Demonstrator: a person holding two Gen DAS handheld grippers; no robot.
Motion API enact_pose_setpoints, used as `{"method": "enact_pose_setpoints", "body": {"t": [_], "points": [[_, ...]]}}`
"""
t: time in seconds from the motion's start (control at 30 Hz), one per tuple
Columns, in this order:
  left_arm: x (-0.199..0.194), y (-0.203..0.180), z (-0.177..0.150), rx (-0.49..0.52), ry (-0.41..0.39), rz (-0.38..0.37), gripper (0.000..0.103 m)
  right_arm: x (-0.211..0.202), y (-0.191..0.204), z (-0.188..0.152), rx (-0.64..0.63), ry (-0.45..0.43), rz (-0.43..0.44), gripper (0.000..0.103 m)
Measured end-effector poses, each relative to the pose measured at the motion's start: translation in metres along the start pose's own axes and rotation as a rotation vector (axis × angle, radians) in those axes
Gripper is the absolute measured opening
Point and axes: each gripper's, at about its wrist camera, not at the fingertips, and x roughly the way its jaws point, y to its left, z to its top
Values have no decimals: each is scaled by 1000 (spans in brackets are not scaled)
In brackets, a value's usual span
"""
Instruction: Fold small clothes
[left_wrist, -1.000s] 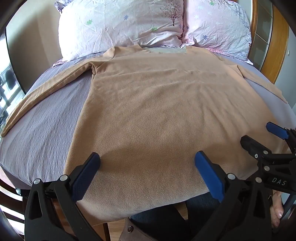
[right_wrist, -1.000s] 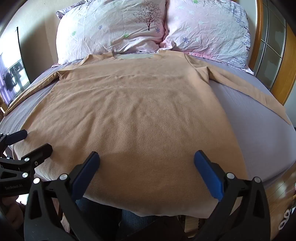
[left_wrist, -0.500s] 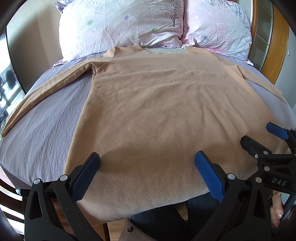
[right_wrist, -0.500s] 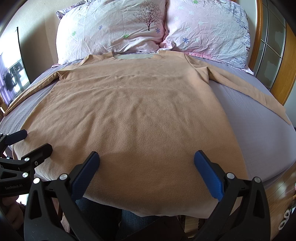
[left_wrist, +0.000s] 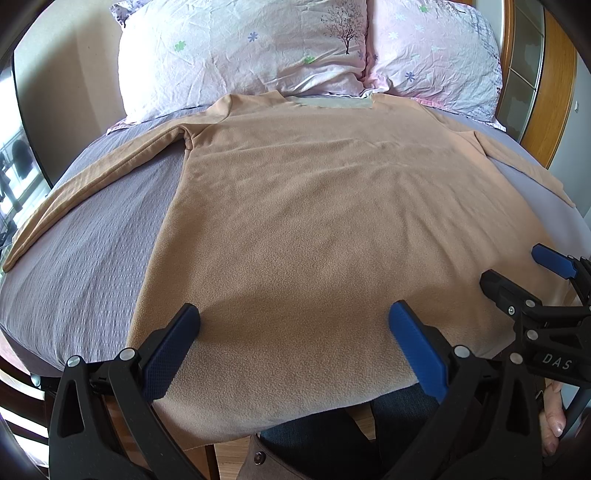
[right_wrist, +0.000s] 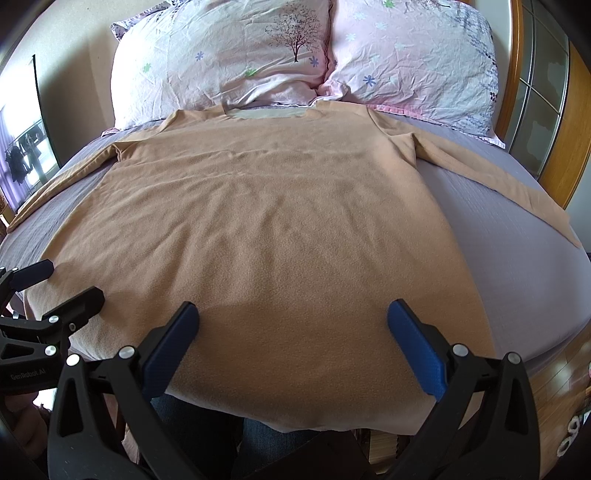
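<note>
A tan long-sleeved top (left_wrist: 332, 221) lies flat and spread out on the bed, collar toward the pillows, hem hanging a little over the near edge; it also shows in the right wrist view (right_wrist: 266, 236). Its sleeves (left_wrist: 92, 181) (right_wrist: 517, 181) stretch out to both sides. My left gripper (left_wrist: 295, 332) is open and empty, hovering over the hem's left half. My right gripper (right_wrist: 293, 332) is open and empty over the hem's right half. Each gripper shows at the edge of the other's view (left_wrist: 524, 273) (right_wrist: 55, 284).
The bed has a grey-lilac sheet (left_wrist: 81, 266) (right_wrist: 517, 266). Two flowered pillows (left_wrist: 243, 48) (right_wrist: 410, 55) lie at the head. A wooden frame with glass panes (right_wrist: 543, 110) stands at the right. The person's legs in jeans (left_wrist: 325, 435) are below the near bed edge.
</note>
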Motion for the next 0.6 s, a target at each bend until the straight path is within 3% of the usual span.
{"method": "enact_pose_setpoints", "body": {"t": [0.6], "points": [[1, 0, 1, 1, -6, 0, 102, 0, -1, 0, 0, -1, 0, 101]]}}
